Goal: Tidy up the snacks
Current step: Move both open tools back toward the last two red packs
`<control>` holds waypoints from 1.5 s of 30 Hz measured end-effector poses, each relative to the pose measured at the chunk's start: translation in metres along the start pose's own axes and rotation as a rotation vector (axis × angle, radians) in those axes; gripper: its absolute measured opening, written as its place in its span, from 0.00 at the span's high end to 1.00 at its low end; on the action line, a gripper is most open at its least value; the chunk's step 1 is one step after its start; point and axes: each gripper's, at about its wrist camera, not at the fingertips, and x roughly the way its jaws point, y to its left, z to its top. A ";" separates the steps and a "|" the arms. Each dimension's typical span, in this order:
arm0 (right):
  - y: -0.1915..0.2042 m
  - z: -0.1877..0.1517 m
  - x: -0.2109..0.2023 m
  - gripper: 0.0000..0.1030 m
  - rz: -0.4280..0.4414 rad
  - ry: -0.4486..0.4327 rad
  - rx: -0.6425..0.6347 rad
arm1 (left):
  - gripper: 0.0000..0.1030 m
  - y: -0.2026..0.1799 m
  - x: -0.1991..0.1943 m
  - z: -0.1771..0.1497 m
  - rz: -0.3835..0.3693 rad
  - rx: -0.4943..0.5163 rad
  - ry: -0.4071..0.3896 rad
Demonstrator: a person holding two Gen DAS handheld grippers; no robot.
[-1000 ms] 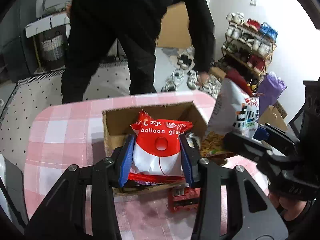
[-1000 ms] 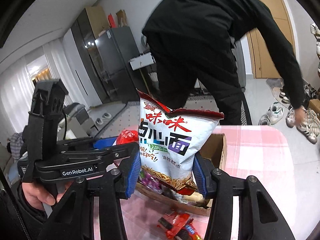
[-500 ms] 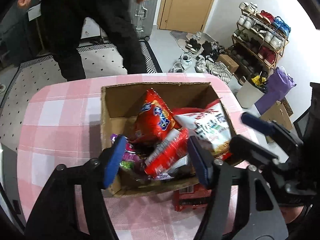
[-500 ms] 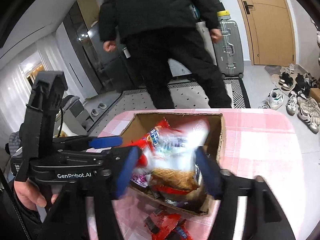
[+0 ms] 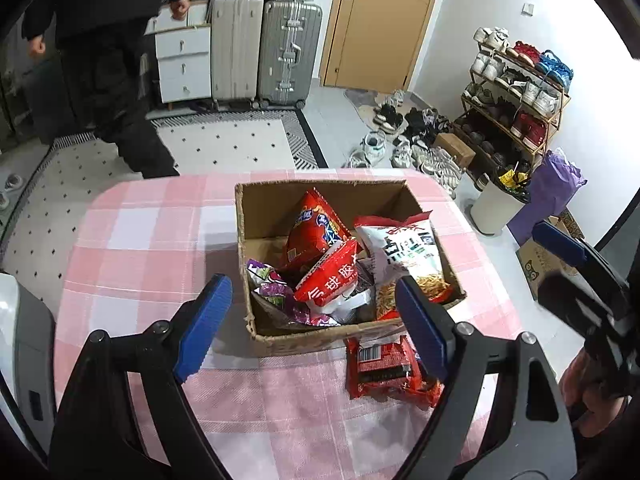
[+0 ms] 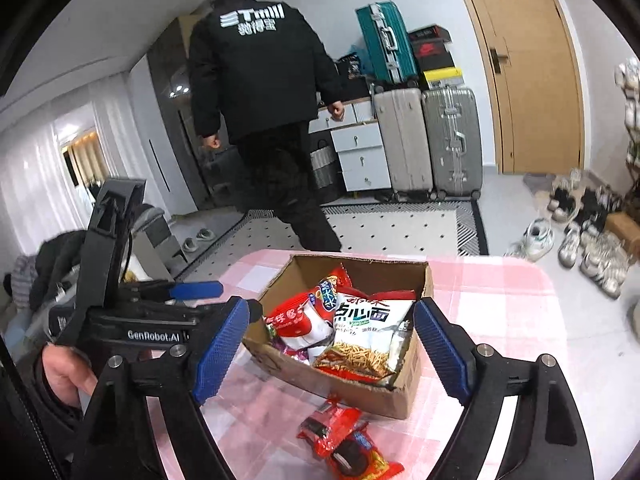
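A cardboard box (image 5: 244,236) (image 6: 404,392) sits on the pink checked table (image 5: 152,240) (image 6: 500,320). In it lie a red and white balloon gum bag (image 5: 332,276) (image 6: 298,320), a white noodle snack bag (image 5: 408,252) (image 6: 368,332), a red bag (image 5: 316,224) and purple packets (image 5: 272,292). A red packet (image 5: 384,368) (image 6: 344,436) lies on the table in front of the box. My left gripper (image 5: 308,328) is open and empty above the box's near edge. My right gripper (image 6: 332,348) is open and empty, also near the box.
A person in black (image 6: 260,100) (image 5: 104,40) walks away beyond the table. Suitcases (image 5: 264,48) and a white drawer unit (image 5: 184,60) stand by the far wall. A shoe rack (image 5: 516,96) and a purple bag (image 5: 552,192) are on the right.
Both grippers let go of their bags, which dropped into the box, then opened wide and pulled back. The person straightened up and walked away.
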 end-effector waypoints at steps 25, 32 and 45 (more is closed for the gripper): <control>0.030 -0.068 -0.066 0.05 -0.068 0.026 -0.003 | 0.02 -0.016 -0.088 -0.073 0.000 0.012 -0.101; 0.021 -0.096 -0.053 0.05 -0.080 0.064 0.007 | 0.01 -0.013 -0.080 -0.093 -0.016 0.002 -0.085; 0.004 -0.145 0.002 0.05 -0.024 0.213 -0.014 | 0.01 0.001 -0.038 -0.134 -0.028 -0.047 -0.015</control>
